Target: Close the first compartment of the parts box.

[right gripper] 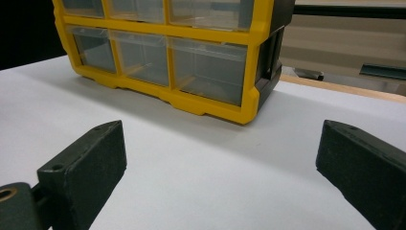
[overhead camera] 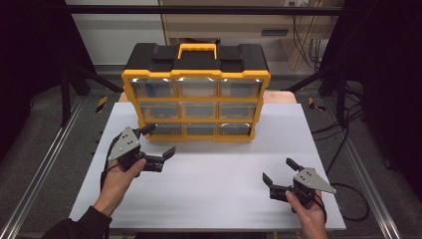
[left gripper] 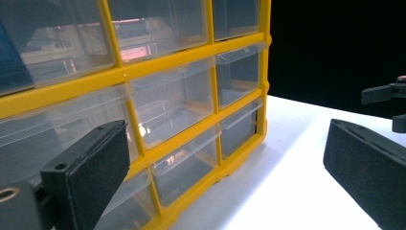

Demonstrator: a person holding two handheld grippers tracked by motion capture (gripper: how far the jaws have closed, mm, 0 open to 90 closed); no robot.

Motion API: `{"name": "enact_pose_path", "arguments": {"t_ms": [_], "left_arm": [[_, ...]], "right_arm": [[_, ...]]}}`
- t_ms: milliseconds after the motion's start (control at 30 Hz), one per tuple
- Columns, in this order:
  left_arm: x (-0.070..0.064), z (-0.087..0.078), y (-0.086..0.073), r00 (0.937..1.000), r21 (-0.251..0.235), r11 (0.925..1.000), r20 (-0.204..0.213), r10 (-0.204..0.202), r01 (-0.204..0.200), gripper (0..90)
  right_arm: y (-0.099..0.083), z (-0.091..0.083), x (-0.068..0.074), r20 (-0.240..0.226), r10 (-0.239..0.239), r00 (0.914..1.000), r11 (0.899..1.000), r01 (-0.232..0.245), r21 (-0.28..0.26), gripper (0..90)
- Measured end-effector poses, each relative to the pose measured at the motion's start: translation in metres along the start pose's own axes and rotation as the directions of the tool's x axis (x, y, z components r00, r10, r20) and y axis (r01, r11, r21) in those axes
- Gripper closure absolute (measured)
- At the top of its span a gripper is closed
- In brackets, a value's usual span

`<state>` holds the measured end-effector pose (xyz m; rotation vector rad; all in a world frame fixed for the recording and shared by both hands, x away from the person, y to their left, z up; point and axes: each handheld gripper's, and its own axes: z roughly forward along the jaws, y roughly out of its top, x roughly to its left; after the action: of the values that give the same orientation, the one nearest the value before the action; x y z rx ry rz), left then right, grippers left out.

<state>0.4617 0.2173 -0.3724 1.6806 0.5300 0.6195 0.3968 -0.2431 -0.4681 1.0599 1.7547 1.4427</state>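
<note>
A yellow and black drawer cabinet with three rows of clear drawers and a yellow carry handle stands at the back of the white table. All its drawers look pushed in. My left gripper is open at the cabinet's lower left corner, one fingertip almost at the bottom left drawer. In the left gripper view the drawer fronts stand close ahead, with nothing between the jaws. My right gripper is open over the table's front right, well short of the cabinet, and empty.
Black frame posts and metal rails flank the table. Cables lie on the floor at the right. A wooden strip shows behind the table's far edge. Bare white surface lies between the two grippers.
</note>
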Motion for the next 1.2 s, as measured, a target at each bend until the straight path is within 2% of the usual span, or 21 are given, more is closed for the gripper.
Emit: {"name": "enact_pose_path", "arguments": {"t_ms": [533, 700, 967, 1200], "left_arm": [[0.010, -0.033, -0.018, 0.9988, -0.002, 0.9998, -0.046, -0.019, 0.019, 1.7], [0.008, -0.038, -0.024, 0.9986, -0.002, 0.9998, -0.049, -0.019, 0.019, 1.7], [0.001, -0.045, -0.033, 0.9987, 0.006, 0.9999, -0.049, 0.010, -0.009, 1.8], [-0.003, -0.049, -0.040, 0.9990, 0.007, 1.0000, -0.045, 0.004, -0.003, 1.7]], "right_arm": [[0.000, 0.000, 0.001, 0.001, 0.002, 1.0000, 1.000, -0.002, 0.002, 3.5], [0.000, 0.000, 0.001, 0.001, 0.001, 1.0000, 1.000, -0.001, 0.002, 3.5], [0.000, 0.000, 0.001, 0.001, 0.000, 1.0000, 1.000, 0.000, 0.002, 3.5], [0.000, 0.000, 0.002, 0.000, 0.002, 1.0000, 1.000, -0.002, 0.003, 3.5]]}}
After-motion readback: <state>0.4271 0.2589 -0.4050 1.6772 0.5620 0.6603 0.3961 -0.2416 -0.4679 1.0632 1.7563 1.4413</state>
